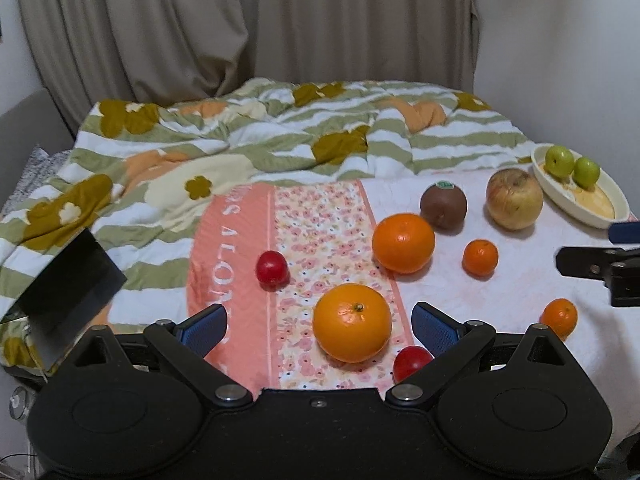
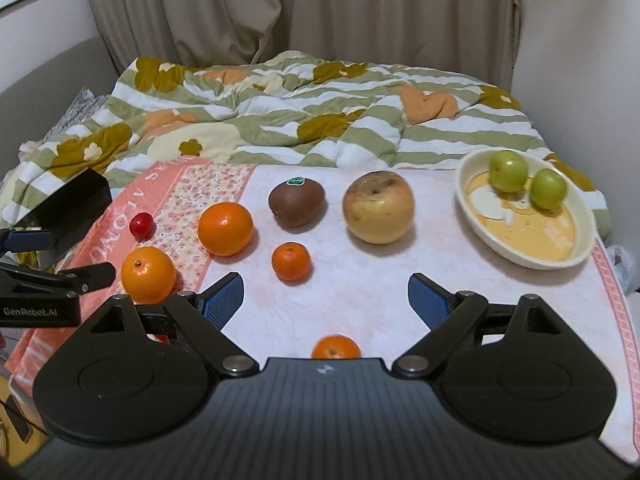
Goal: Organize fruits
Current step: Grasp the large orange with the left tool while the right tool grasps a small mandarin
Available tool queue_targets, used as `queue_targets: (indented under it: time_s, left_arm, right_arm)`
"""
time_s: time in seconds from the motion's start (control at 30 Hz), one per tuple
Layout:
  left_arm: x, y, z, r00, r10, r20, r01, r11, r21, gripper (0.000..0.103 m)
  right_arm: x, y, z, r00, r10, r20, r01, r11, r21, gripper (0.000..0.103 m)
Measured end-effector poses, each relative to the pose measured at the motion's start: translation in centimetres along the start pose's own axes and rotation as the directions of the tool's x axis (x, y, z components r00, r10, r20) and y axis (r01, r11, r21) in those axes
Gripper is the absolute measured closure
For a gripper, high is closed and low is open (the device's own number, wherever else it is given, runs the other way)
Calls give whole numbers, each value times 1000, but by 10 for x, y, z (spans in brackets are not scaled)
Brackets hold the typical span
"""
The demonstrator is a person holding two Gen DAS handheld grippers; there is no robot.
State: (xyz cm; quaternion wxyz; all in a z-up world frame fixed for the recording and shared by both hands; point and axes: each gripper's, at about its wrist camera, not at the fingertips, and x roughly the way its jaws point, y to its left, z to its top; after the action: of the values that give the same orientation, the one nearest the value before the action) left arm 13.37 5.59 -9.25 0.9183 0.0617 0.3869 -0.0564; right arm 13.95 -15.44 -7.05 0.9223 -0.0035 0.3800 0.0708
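Note:
Fruit lies on a pink and white cloth on a bed. My left gripper (image 1: 320, 326) is open with a large orange (image 1: 352, 322) between its fingers, apart from the pads. A second large orange (image 1: 403, 242), a kiwi (image 1: 443, 205), a yellowish apple (image 1: 514, 199), two small mandarins (image 1: 480, 257) (image 1: 559, 317) and two small red fruits (image 1: 272, 268) (image 1: 412, 361) lie around. My right gripper (image 2: 325, 300) is open and empty above the cloth, behind a mandarin (image 2: 336, 348). A cream dish (image 2: 576, 254) at right holds two green fruits (image 2: 509, 170).
A rumpled green, white and orange striped duvet (image 2: 280, 120) covers the bed behind the cloth. Beige curtains (image 2: 300, 8) hang at the back. A black box (image 1: 70, 280) sits at the left edge. The cloth's right edge (image 2: 616, 304) drops off near the dish.

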Motion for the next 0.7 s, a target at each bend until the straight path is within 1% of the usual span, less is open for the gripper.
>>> queue_targets:
  time_s: [0.13, 0.23, 0.33, 0.4, 0.47, 0.6, 0.67, 0.7]
  left_arm:
    - [17, -2, -1, 999, -19, -35, 19, 1000, 5, 3]
    - [27, -2, 0, 998, -31, -56, 31, 999, -8, 4]
    - [37, -3, 0, 996, -25, -80, 24, 1000, -20, 5]
    - [44, -3, 1, 995, -31, -98, 27, 999, -37, 9]
    - [50, -5, 1, 993, -35, -117, 29, 998, -49, 10]
    - [58, -9, 2, 989, -41, -142, 32, 997, -68, 15]
    - [61, -9, 2, 987, -43, -153, 32, 997, -75, 21]
    - [63, -9, 2, 986, -44, -160, 31, 996, -83, 23]
  right_arm:
    - [26, 5, 5, 1000, 8, -25, -9, 1000, -29, 1]
    - [44, 7, 6, 999, 18, -50, -21, 998, -53, 1]
    - [58, 10, 5, 997, 33, -73, -39, 996, -80, 1]
    - [67, 11, 7, 995, 48, -91, -57, 994, -94, 4]
    - [73, 12, 7, 992, 59, -108, -70, 992, -108, 9]
    - [86, 14, 9, 988, 71, -134, -90, 986, -140, 13]
    - [91, 16, 10, 987, 75, -145, -98, 983, -156, 15]
    - [93, 16, 10, 986, 79, -149, -103, 982, -161, 16]
